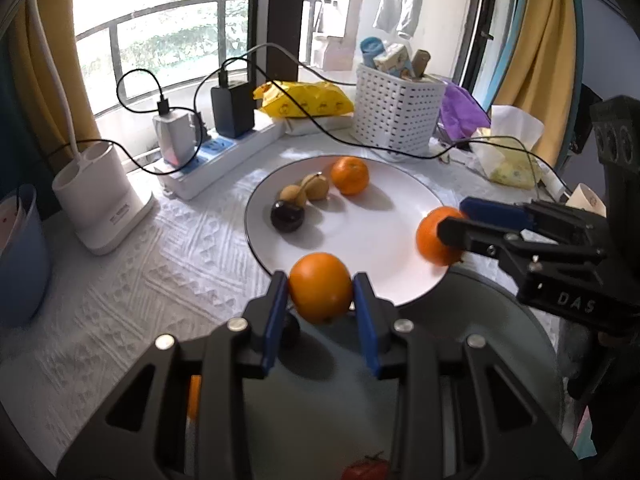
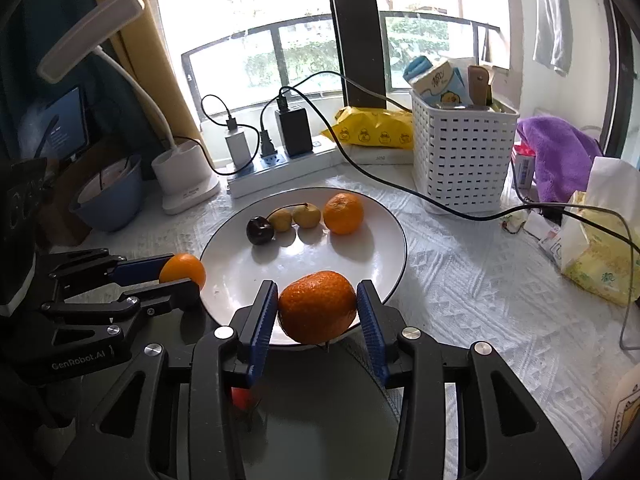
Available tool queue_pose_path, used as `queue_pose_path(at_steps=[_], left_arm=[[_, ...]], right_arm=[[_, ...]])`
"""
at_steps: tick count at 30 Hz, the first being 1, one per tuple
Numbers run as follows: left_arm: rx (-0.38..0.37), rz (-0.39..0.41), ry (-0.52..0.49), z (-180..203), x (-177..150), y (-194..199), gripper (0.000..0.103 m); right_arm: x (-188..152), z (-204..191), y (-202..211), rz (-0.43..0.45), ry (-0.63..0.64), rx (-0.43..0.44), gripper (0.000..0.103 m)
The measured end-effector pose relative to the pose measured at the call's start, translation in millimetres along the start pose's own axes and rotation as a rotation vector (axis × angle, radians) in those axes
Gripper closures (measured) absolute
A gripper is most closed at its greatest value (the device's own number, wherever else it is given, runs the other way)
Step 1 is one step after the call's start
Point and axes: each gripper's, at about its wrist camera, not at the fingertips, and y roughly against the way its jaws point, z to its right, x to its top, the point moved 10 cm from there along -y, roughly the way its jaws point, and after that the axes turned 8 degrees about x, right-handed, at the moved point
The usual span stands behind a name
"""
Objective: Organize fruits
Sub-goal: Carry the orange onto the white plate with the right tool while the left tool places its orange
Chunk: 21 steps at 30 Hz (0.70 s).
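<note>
My left gripper [image 1: 320, 286] is shut on a smooth orange [image 1: 320, 286], held over the near rim of the white plate [image 1: 400, 184]. My right gripper [image 2: 317, 306] is shut on a bumpy mandarin [image 2: 317, 306] over the plate's near edge [image 2: 384, 232]. Each gripper shows in the other's view, the right one [image 1: 454, 220] with its mandarin [image 1: 430, 240], the left one [image 2: 176, 276] with its orange [image 2: 182, 268]. On the plate lie a third orange [image 2: 343, 213], two small yellow-brown fruits [image 2: 294, 216] and a dark cherry [image 2: 259, 230]. A grey plate [image 2: 320, 420] lies below both grippers, with a red fruit [image 2: 240, 398] partly hidden.
A power strip [image 2: 280, 168] with chargers and trailing black cables, a white lamp base [image 2: 184, 176], a white basket [image 2: 460, 152], a yellow packet [image 2: 372, 128], a purple cloth [image 2: 560, 152], a tissue pack [image 2: 600, 256] and a blue bowl [image 2: 108, 200] ring the plate.
</note>
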Motion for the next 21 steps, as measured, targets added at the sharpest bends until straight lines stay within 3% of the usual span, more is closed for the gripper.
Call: queue_pose_path(at_steps=[7, 10, 21], left_arm=[[-0.001, -0.016, 0.016, -3.2, 3.0, -5.5, 0.068], [0.002, -0.009, 0.028, -5.0, 3.0, -2.4, 0.056], [-0.005, 0.026, 0.045, -7.6, 1.1, 22.5, 0.056]], right_arm=[[8.7, 1.9, 1.7, 0.017, -0.004, -0.014, 0.059], [6.6, 1.5, 3.2, 0.015, -0.009, -0.019, 0.059], [-0.5, -9.6, 19.4, 0.018, -0.008, -0.034, 0.059]])
